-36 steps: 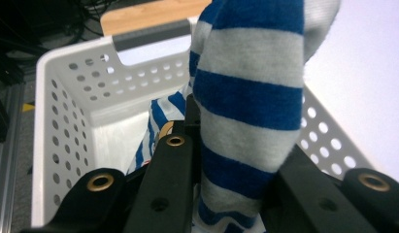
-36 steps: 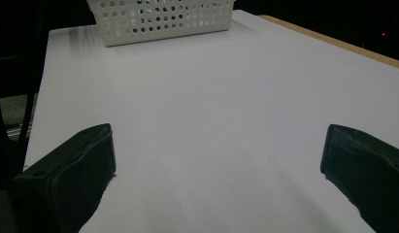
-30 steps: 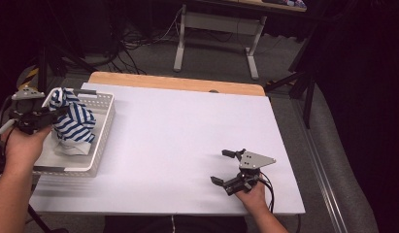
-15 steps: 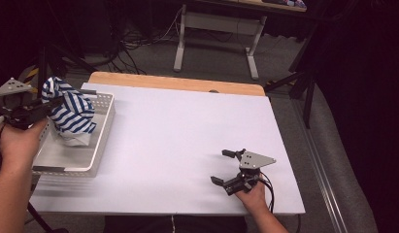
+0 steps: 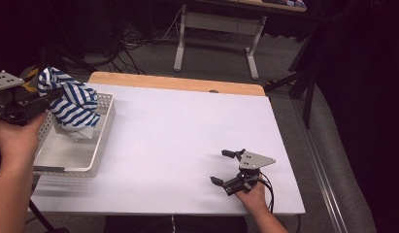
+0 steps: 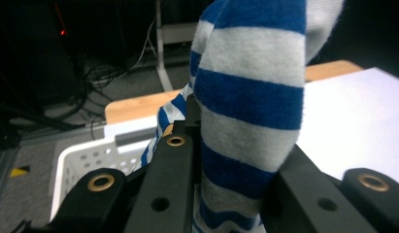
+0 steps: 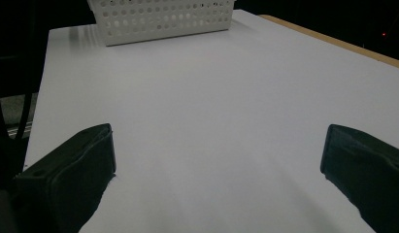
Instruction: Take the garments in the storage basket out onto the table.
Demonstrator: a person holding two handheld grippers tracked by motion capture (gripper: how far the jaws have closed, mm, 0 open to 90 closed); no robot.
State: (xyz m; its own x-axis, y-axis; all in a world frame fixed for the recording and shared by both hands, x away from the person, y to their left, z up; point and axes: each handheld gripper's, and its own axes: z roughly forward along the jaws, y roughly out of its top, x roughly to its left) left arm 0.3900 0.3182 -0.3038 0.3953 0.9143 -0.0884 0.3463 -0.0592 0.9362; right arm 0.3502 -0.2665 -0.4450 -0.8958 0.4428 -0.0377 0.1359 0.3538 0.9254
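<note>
A blue-and-white striped cloth (image 5: pixel 71 103) hangs above the white perforated basket (image 5: pixel 101 141) at the table's left edge. My left gripper (image 5: pixel 41 97) is shut on its upper end and holds it above the basket's far left corner; the cloth's lower folds still reach down into the basket. Seen from the left gripper view, the striped cloth (image 6: pixel 245 111) is pinched between the two black jaws and rises past them. My right gripper (image 5: pixel 222 166) rests on the white table near the front right, open, with nothing between its fingers (image 7: pixel 71 170).
The white table (image 5: pixel 187 131) has a wooden strip (image 5: pixel 173 82) along its far edge. A desk frame and cables stand on the dark floor beyond. The basket (image 7: pixel 163 19) lies far across the table in the right gripper view.
My left gripper has risen and drifted left with the striped cloth, pulling most of it up out of the basket. The right gripper has stayed where it was.
</note>
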